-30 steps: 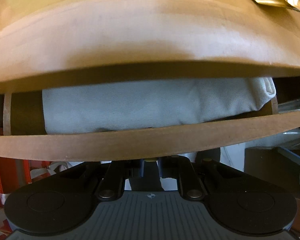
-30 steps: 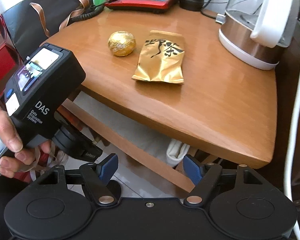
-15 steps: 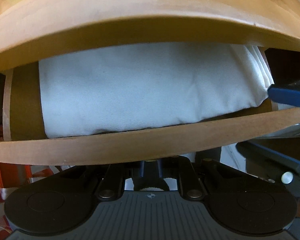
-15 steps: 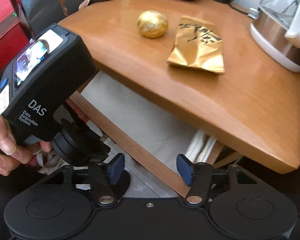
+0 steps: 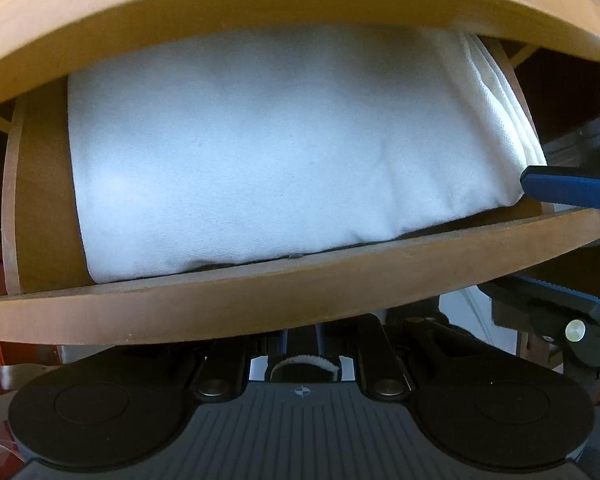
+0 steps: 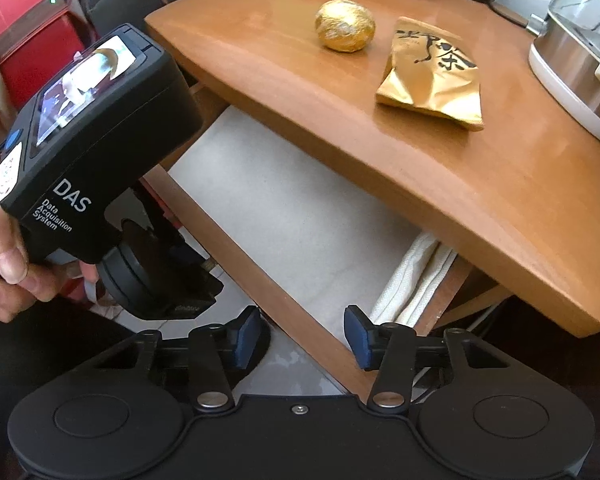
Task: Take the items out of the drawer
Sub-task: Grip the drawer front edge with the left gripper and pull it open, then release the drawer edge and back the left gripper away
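1. Locate the cloth (image 5: pixel 259 152), white and folded, lying flat on the floor of the open drawer (image 5: pixel 39 200), with its far part under the tabletop (image 6: pixel 380 140).
2. Read the long axis as parallel to the front (image 5: pixel 259 300) of the drawer: side to side in the left view.
3. Note the smooth face turned up and the stacked fold layers at the cloth's right end, which points toward the right gripper (image 6: pixel 302 334).
4. Find the left gripper (image 5: pixel 302 344) pointing down at about mid-front, outside the drawer, with its fingertips hidden beneath the front. Treat its jaws as fully closed; cannot tell what sits between them. Keeps clear of the cloth, with the front between the two.
5. Find the right gripper astride the front near its right end. Has one blue finger (image 5: pixel 560 190) inside the drawer, touching the cloth's near right corner, and the other finger outside. Take its jaws as narrow and closing, clamped on the front.
6. See the hand (image 6: pixel 3 248) wrapped round the left gripper's handle in the right view.
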`<control>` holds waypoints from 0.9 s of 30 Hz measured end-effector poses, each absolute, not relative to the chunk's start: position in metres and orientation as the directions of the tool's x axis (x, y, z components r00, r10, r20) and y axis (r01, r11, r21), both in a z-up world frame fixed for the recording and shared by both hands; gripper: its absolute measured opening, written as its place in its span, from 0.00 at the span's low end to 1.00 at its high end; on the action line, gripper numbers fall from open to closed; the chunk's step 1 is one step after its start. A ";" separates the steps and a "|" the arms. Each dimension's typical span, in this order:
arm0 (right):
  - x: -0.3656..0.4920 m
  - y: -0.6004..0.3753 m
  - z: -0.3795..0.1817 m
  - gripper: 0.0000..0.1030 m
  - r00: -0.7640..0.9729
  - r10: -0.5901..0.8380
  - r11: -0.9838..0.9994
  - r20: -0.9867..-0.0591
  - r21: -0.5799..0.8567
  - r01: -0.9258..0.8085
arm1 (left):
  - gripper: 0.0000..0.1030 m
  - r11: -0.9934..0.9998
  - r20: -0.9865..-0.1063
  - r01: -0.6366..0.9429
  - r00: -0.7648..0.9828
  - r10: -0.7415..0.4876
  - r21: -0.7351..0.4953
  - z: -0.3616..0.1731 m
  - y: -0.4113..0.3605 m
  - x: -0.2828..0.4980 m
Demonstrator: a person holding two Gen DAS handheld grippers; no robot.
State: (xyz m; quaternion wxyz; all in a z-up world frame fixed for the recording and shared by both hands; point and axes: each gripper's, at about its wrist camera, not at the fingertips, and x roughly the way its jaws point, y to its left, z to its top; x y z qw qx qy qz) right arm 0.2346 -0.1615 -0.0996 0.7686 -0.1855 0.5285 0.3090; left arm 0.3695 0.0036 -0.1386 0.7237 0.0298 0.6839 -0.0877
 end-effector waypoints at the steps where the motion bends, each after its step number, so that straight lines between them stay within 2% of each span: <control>1: 0.233 -0.162 -0.099 0.43 0.246 0.280 0.738 -0.928 0.044 -0.674 | 0.13 0.982 -0.995 0.169 0.048 -0.087 -0.077 -0.140 0.004 0.368; 27: 0.183 -0.173 -0.094 0.43 0.175 0.306 0.711 -0.936 0.102 -0.696 | 0.13 0.978 -0.998 0.200 -0.004 -0.063 -0.063 -0.155 -0.018 0.399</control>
